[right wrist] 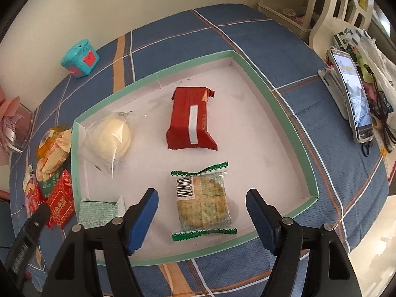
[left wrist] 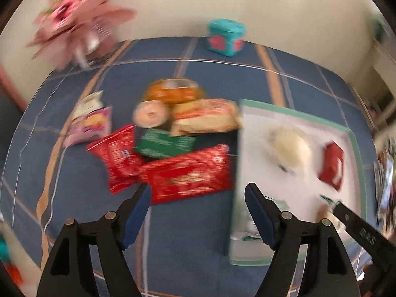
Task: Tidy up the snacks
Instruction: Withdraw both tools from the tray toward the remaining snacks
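Your tray (right wrist: 247,71) already holds four snacks laid apart, so each stays easy to grab. The unsorted pile (left wrist: 173,136) sits at nine o'clock of it. Your left gripper (left wrist: 198,212) and right gripper (right wrist: 201,219) both hang spread and empty, the right over the green-edged cookie (right wrist: 203,198).

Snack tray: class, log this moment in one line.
tray: four snacks inside | round biscuit pack: released, lying flat | right gripper: open, above it | left gripper: open, empty | snack pile: unsorted beside tray
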Tool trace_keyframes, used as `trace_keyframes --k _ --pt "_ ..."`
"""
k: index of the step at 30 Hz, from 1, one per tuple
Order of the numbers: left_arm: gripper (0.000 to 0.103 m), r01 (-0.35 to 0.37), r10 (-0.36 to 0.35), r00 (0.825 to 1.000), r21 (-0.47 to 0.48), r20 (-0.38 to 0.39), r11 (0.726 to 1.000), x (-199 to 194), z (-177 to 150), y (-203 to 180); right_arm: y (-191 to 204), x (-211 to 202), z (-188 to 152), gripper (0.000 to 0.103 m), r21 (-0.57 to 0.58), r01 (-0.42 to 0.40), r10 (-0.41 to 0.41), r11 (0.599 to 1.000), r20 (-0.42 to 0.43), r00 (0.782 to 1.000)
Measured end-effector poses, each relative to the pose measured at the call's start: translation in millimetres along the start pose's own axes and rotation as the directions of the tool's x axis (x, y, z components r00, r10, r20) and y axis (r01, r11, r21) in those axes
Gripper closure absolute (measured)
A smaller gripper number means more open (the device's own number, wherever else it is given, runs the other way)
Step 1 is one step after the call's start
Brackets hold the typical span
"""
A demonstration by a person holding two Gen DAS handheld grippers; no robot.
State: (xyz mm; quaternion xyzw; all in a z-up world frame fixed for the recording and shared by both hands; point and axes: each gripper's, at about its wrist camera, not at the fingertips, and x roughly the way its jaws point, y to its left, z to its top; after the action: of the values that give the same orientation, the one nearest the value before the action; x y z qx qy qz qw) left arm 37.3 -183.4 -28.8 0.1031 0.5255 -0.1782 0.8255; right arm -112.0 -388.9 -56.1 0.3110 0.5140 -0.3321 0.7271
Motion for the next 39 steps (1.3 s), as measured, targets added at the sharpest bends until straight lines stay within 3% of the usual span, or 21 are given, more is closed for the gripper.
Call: trace_keyframes --k 9,16,18,20,26,34,39 --pt "0.025 -0.017 0.014 1.000 -0.142 -0.022 0.990 6.1 -1.3 48.7 13.5 -4.7 -2.8 0.027 -0.045 0.002 -0.001 0.999 0.015 1.000" --pt "0.023 -0.019 0.016 1.000 -0.133 -0.026 0.991 8.1 -1.2 50.0 15.9 -3.4 -3.5 0.025 -0.048 0.007 -0.006 0.999 0.012 1.000" --pt "0.011 -0.030 0.026 0.999 -0.126 -0.030 0.992 8.9 -2.3 49.1 17.4 -2.5 -4.2 0.022 -0.055 0.006 -0.006 0.998 0.008 1.000" --pt "0.010 -0.035 0.031 0.999 -0.122 -0.028 0.992 9.4 -2.9 48.6 19.7 -1.6 -4.3 0.019 -0.070 0.005 -0.005 0.998 0.006 1.000" --pt "0.006 -0.048 0.045 0.999 -0.114 -0.028 0.992 11.6 -4.1 48.8 28.3 -2.5 -6.3 0.000 -0.121 0.015 -0.012 0.993 0.026 1.000" --pt "0.004 -0.058 0.055 0.998 -0.117 -0.027 0.991 14.0 -4.4 52.2 35.8 -6.3 -9.6 0.000 -0.152 0.011 -0.001 0.988 0.064 0.998" --pt "0.003 -0.053 0.054 0.999 -0.117 -0.001 0.992 12.8 -3.5 54.1 43.8 -13.1 -11.7 0.000 -0.166 -0.032 0.054 0.986 0.125 0.991"
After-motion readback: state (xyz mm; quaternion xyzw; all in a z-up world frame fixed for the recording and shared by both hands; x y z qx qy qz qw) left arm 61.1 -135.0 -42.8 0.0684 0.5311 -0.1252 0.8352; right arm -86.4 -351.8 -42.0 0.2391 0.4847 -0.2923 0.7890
